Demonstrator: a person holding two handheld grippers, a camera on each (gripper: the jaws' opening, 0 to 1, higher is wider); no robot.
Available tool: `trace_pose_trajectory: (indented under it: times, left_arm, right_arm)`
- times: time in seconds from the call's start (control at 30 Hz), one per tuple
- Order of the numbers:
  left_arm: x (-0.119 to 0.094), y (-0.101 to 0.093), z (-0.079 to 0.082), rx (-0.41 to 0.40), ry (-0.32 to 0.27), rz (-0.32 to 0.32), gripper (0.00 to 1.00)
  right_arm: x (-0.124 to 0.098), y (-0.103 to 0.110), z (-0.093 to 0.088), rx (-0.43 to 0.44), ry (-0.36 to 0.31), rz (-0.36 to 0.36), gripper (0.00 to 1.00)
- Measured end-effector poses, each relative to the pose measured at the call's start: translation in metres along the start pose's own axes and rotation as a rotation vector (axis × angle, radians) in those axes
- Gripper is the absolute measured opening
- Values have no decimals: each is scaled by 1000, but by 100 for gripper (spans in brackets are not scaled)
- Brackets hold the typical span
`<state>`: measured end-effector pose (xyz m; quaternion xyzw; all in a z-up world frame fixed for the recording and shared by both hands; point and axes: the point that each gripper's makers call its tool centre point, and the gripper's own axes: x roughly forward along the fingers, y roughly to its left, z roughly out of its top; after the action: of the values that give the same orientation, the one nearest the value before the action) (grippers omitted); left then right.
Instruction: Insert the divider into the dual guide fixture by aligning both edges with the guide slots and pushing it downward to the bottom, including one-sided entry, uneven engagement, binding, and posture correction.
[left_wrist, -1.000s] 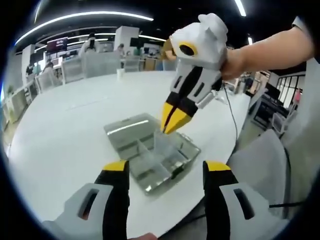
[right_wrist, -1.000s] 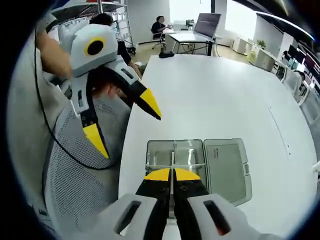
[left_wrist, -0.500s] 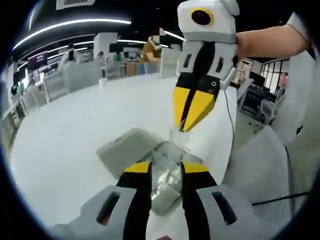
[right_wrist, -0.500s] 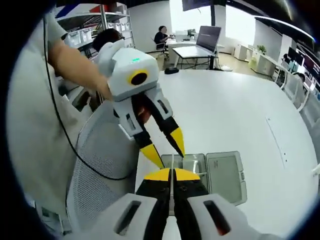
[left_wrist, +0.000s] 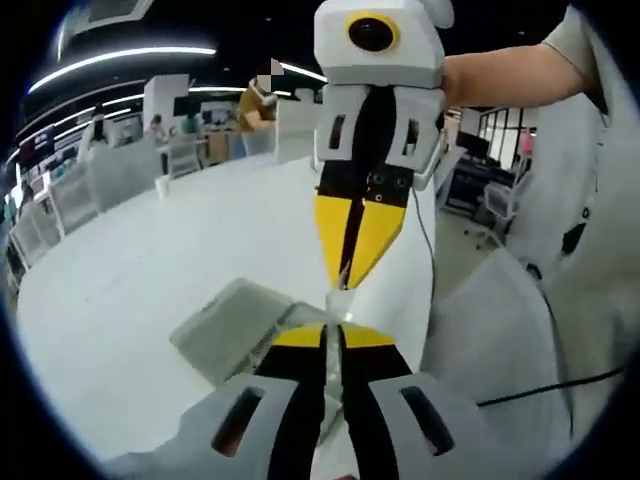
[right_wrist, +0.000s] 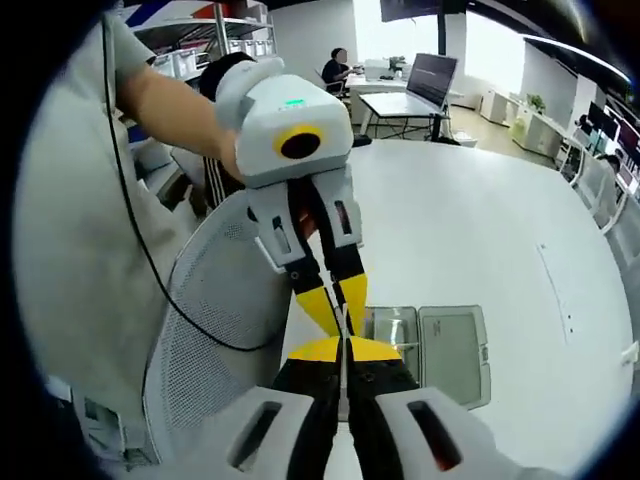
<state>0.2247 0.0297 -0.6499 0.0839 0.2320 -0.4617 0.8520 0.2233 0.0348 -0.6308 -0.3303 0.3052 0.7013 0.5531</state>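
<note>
Thin clear divider (left_wrist: 333, 335) (right_wrist: 344, 345) pinched edge-on between both pairs of yellow-tipped jaws, lifted above the clear box (right_wrist: 432, 350) (left_wrist: 232, 325) on the white table (right_wrist: 470, 230) (left_wrist: 150, 260). Left gripper (left_wrist: 333, 338) (right_wrist: 337, 305) clamped tight on one end, right gripper (right_wrist: 344, 347) (left_wrist: 345, 275) clamped on the other, tips nearly meeting. Box beyond the jaws, lid laid open. Mesh chair (right_wrist: 220, 320) beside the table.

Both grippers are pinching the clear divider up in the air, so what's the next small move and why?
Probably lower it toward the fixture. The left gripper and right gripper hold the divider between closed jaws above the open box, so its edges are not yet in the slots.
</note>
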Motion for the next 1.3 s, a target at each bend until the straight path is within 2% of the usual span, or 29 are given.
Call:
trace_pose_trajectory:
  times: [0.13,0.37,0.43,0.67,0.77,0.93,1.0,1.03,1.17,1.3]
  left_arm:
    - [-2,-1,-1,-4,-8,-7,0]
    - [-5,-6,-1,-19,-16,-43,0]
    - [-6,-6,-1,-13,-11,-46,0]
    - [-8,-6,-4,2,20,-52,0]
    - [-10,-5,-6,14,33,-52,0]
    - [-10,-3,-9,18,47,-50,0]
    - [-10,1,-11,22,54,-30,0]
    - [-10,2,-11,23,60,-28,0]
    - [-10,6,-12,23,65,-14,0]
    - [-13,17,-17,27,78,36,11]
  right_arm:
    - [0,0,1,-1,33,14,0]
    - [1,2,2,-128,132,18,0]
    - [1,1,0,-173,176,18,0]
    - [5,5,-3,-249,289,49,0]
    - [8,5,-3,-260,308,61,0]
    - [14,5,-5,-255,345,72,0]
    - [15,2,-4,-237,353,65,0]
    - [15,3,-5,-177,359,64,0]
    - [18,0,-6,-156,379,60,0]
    - [20,-4,-12,-123,388,54,0]
